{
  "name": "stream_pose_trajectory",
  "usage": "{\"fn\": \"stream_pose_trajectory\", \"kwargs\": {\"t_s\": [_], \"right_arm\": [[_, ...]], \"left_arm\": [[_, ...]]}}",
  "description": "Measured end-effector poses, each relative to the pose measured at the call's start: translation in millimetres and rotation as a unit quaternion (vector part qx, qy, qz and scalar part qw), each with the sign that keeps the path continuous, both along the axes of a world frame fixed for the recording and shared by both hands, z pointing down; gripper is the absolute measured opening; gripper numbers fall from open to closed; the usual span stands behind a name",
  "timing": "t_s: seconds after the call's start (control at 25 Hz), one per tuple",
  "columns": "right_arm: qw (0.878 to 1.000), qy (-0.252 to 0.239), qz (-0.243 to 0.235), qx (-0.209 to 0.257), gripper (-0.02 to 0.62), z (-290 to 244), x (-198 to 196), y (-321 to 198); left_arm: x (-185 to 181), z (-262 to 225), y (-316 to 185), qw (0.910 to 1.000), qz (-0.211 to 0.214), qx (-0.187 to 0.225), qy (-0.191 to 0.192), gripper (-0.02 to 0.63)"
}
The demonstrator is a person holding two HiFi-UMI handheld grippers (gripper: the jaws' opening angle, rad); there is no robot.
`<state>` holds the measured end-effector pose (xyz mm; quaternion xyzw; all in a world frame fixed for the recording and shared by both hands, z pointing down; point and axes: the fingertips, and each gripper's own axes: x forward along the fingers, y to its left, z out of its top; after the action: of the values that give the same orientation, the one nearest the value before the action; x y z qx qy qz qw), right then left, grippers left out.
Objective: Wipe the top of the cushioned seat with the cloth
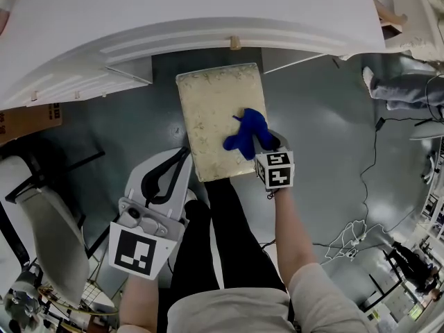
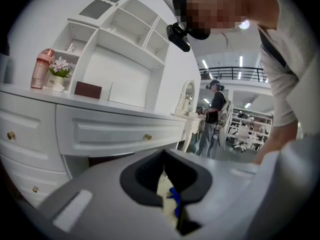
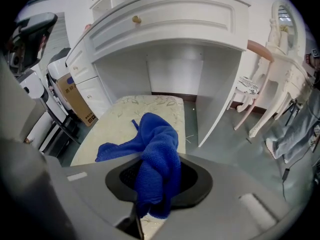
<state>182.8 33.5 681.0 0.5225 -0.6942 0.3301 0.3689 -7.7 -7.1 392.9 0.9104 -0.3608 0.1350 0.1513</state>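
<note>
The cushioned seat is a cream, leaf-patterned rectangle standing partly under the white dressing table. A blue cloth rests on its right near part. My right gripper is shut on the blue cloth, which bunches up between the jaws and spreads onto the cushioned seat. My left gripper hangs to the left of the seat's near corner, jaws closed with nothing in them. Through its jaws, a sliver of the seat and of the blue cloth shows.
A white dressing table with drawers overhangs the seat's far end. A cardboard box and a chair stand to the left. Cables lie on the grey floor at right. Another person stands behind.
</note>
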Motion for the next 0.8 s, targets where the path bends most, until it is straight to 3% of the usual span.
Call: {"fn": "stream_pose_trajectory", "kwargs": {"t_s": [0.24,0.8], "right_arm": [[1.000,0.005,0.017,-0.011,0.107,2.1,21.6,1.6],[0.999,0.000,0.035,-0.012,0.104,2.4,23.8,22.9]], "left_arm": [[4.5,0.0,-0.2,1.0000,0.004,0.000,0.001,0.000],[8.2,-2.1,9.9,0.9999,0.016,0.003,0.002,0.000]]}}
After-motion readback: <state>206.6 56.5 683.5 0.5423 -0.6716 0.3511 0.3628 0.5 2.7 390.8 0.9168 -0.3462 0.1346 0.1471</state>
